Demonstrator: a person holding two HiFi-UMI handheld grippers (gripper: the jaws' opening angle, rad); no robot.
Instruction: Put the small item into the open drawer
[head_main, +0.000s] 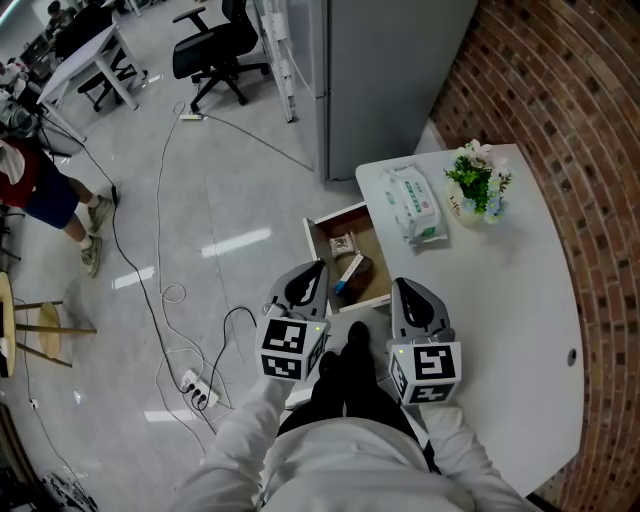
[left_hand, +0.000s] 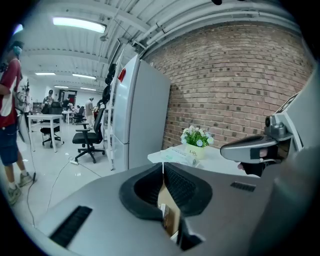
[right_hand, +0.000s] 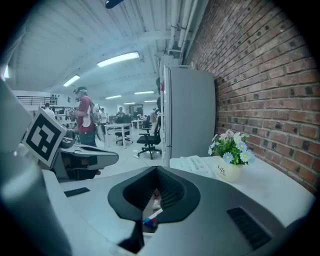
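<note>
The wooden drawer stands pulled out from the white table. Inside it lie a small printed packet, a white and blue item and a dark brown object. My left gripper hovers over the drawer's near left corner, its jaws shut with nothing between them; below the meeting tips the drawer's wood shows. My right gripper hangs above the table edge just right of the drawer, also shut and empty. Through its lower gap the white and blue item is visible.
A tissue pack and a small flower pot sit on the table's far end. A grey cabinet stands behind the drawer, brick wall to the right. Cables and a power strip lie on the floor; a person stands far left.
</note>
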